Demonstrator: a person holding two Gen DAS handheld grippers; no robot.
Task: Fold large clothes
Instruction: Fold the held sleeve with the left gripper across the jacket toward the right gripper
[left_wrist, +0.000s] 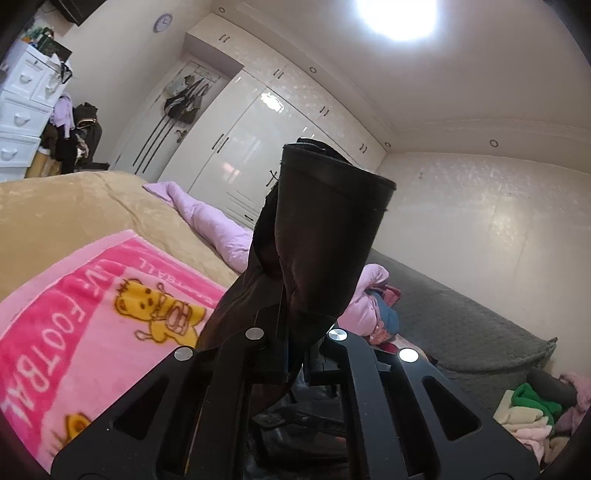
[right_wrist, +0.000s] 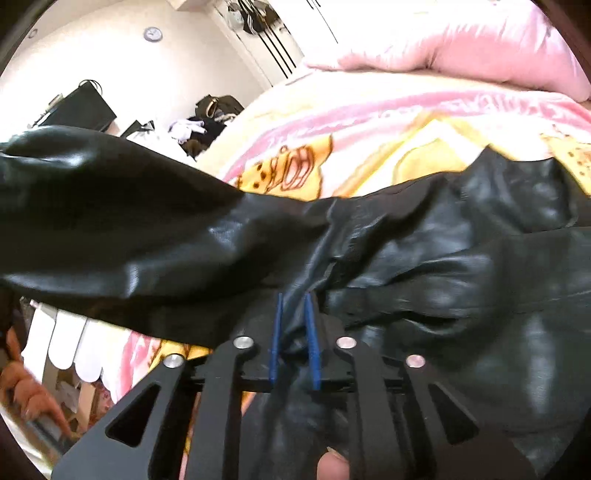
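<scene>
Jacket (right_wrist: 424, 251), black and slick, is clamped in both the left claw (left_wrist: 291, 317) and right claw (right_wrist: 295, 325); its sleeve (left_wrist: 325, 221) could slip free over the blanket (left_wrist: 92, 314).

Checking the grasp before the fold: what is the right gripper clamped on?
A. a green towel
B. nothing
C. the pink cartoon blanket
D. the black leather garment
D: in the right wrist view, the right gripper has its blue-padded fingers pinching a fold of the black leather garment.
</scene>
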